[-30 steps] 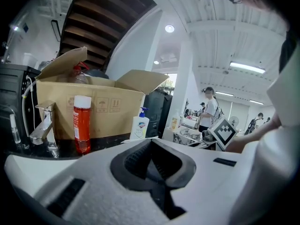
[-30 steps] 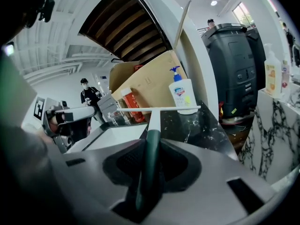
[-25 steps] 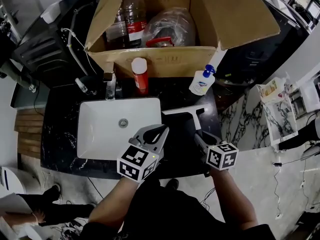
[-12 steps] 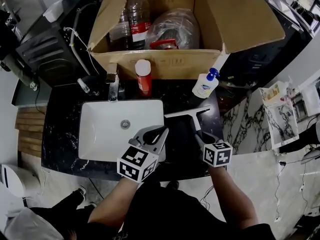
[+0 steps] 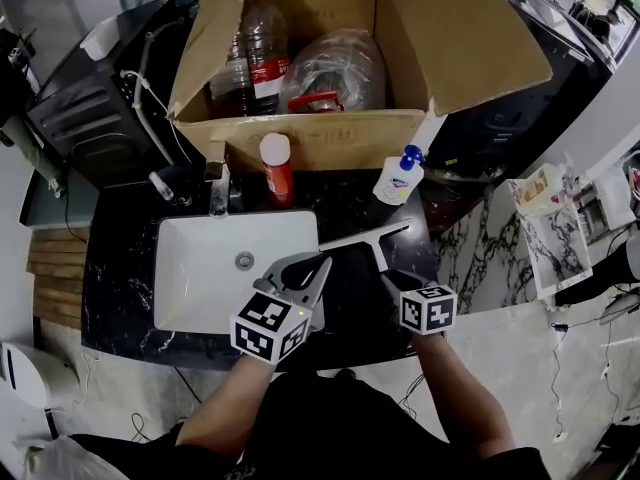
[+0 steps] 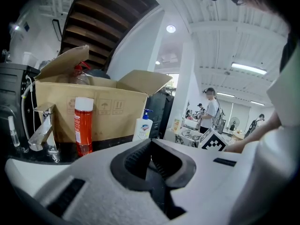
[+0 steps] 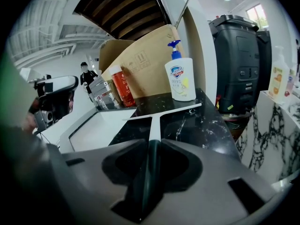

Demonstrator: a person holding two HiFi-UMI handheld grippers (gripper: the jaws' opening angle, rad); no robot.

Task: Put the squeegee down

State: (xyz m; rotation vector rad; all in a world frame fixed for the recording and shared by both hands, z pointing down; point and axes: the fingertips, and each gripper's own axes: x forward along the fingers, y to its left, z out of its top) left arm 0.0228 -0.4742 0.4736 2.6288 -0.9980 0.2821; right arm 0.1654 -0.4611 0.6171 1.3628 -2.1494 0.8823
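The squeegee [image 5: 367, 239] has a white blade and a dark handle, and it lies on the black marble counter [image 5: 345, 203] just right of the sink [image 5: 200, 298]. In the right gripper view its blade [image 7: 164, 112] rests flat on the stone. The handle runs back between the jaws of my right gripper [image 7: 151, 146], which are opening but still hug it. My right gripper [image 5: 392, 280] sits low at the counter's front. My left gripper [image 5: 318, 265] hovers over the sink's front right corner, shut with nothing in it [image 6: 151, 146].
Behind the sink stand a faucet [image 5: 217, 183], a red spray can [image 5: 277, 168] and a white soap pump bottle [image 5: 397, 176]. An open cardboard box [image 5: 300, 128] with bottles and a bag fills the back. The counter's edge drops off at the right.
My right gripper has sunk a little with the squeegee, whose blade now lies on the counter. My left gripper has stayed where it was.
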